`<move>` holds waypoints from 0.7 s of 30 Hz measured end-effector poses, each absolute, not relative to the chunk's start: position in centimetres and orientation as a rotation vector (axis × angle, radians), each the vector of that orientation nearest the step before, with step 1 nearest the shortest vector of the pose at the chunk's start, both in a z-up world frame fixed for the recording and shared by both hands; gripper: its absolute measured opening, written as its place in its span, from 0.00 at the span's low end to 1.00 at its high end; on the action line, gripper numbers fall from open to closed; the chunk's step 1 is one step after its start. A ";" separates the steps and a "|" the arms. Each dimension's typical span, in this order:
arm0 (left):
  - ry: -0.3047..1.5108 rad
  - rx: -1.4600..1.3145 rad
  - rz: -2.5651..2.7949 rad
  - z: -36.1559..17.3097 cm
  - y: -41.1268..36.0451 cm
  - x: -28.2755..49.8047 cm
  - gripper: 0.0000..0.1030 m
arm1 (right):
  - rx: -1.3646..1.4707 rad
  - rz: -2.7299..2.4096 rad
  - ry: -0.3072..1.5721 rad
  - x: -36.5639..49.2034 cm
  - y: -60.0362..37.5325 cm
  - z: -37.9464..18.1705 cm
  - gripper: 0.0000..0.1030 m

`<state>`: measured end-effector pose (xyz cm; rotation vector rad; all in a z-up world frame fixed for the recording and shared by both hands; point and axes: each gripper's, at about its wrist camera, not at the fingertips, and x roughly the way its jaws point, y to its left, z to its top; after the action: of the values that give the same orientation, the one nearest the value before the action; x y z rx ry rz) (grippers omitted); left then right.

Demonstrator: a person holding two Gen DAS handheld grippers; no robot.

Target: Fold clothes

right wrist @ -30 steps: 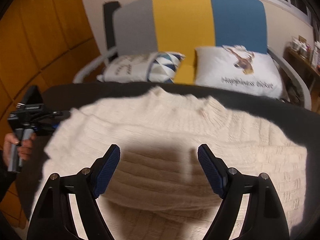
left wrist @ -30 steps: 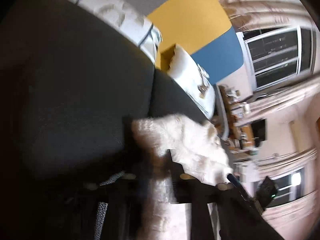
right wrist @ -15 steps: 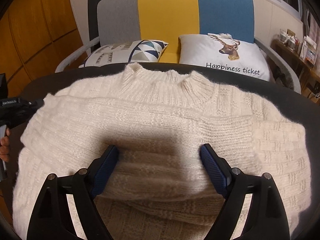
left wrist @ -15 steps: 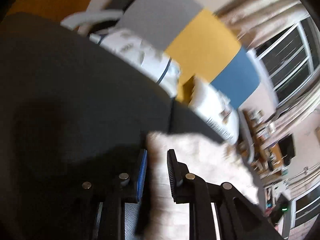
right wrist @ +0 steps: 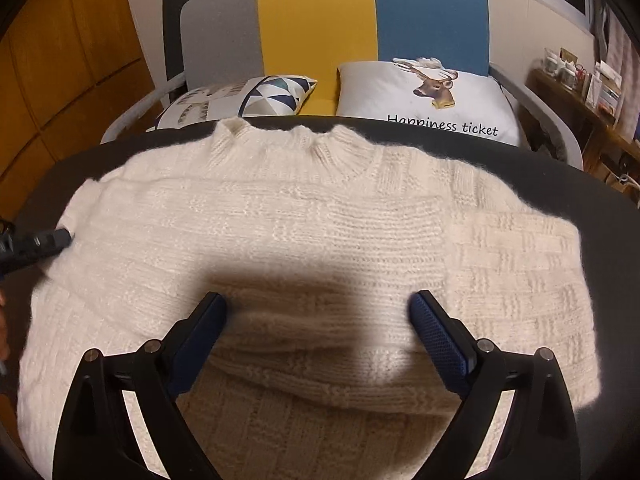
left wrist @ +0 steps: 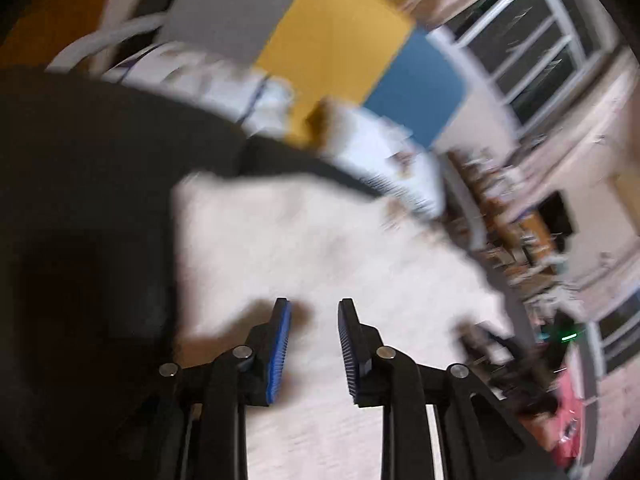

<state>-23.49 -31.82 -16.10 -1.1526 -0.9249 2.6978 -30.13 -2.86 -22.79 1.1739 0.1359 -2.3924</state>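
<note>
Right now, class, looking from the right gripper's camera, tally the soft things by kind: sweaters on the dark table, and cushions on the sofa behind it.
Sweaters: 1, the cream knitted sweater lying on the table.
Cushions: 2, the triangle-pattern cushion and the deer cushion on the sofa.
Total: 3.
</note>
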 end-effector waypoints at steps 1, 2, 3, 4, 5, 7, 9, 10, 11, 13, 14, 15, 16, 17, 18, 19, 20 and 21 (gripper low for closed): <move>-0.905 -1.138 2.643 -15.5 -31.6 -24.5 0.26 | 1.168 -2.378 0.124 -30.1 -2.8 -22.7 0.99; -0.884 -1.122 2.588 -14.8 -31.5 -25.4 0.27 | 1.162 -2.362 0.110 -30.1 -2.7 -22.6 1.00; -0.872 -1.111 2.528 -14.3 -31.2 -26.5 0.30 | 1.152 -2.333 0.084 -30.2 -2.5 -22.3 1.00; -0.883 -1.113 2.455 -14.0 -30.8 -27.6 0.31 | 1.140 -2.304 0.059 -30.3 -2.1 -21.9 1.00; -0.893 -1.114 2.381 -13.8 -30.4 -29.0 0.33 | 1.114 -2.284 0.035 -30.5 -1.6 -21.3 1.00; -0.910 -1.130 2.228 -13.8 -28.8 -32.6 0.37 | 1.051 -2.305 0.018 -31.3 -0.5 -20.2 1.00; -0.901 -1.188 2.158 -14.3 -26.9 -35.9 0.38 | 1.024 -2.302 -0.015 -32.3 0.4 -19.6 1.00; -0.886 -1.228 2.135 -14.9 -26.0 -37.8 0.38 | 1.043 -2.280 -0.042 -32.9 0.7 -19.9 1.00; -0.876 -1.268 2.113 -15.6 -25.2 -39.6 0.38 | 1.081 -2.255 -0.060 -33.4 0.7 -20.6 1.00; -0.885 -1.359 2.065 -17.5 -24.3 -42.5 0.38 | 1.149 -2.219 -0.079 -34.0 0.7 -22.3 1.00; -0.891 -1.400 2.041 -18.4 -23.9 -43.8 0.38 | 1.133 -2.219 -0.090 -33.7 0.9 -22.7 1.00; -0.909 -1.431 2.017 -19.2 -23.8 -44.6 0.38 | 1.117 -2.218 -0.102 -33.4 1.1 -23.1 1.00; -0.928 -1.457 2.002 -20.0 -23.7 -45.5 0.38 | 1.102 -2.215 -0.121 -33.1 1.4 -23.5 1.00; -0.935 -1.467 1.994 -20.5 -23.5 -45.8 0.38 | 1.094 -2.198 -0.176 -33.3 1.9 -23.7 1.00; -0.944 -1.474 1.986 -20.9 -23.4 -46.3 0.38 | 1.085 -2.180 -0.230 -33.4 2.5 -23.8 1.00; -0.952 -1.482 1.977 -21.3 -23.2 -46.8 0.38 | 1.074 -2.161 -0.286 -33.5 3.1 -24.0 1.00; -0.958 -1.489 1.968 -21.7 -22.8 -47.3 0.38 | 1.056 -2.138 -0.357 -33.6 3.9 -24.1 1.00; -0.956 -1.490 1.956 -21.9 -22.2 -47.5 0.38 | 1.038 -2.115 -0.423 -33.8 4.7 -24.2 1.00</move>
<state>-47.49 -22.22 -21.89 -1.4905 -0.9565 1.9562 -33.77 4.72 -24.19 1.0383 -0.4227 -2.1145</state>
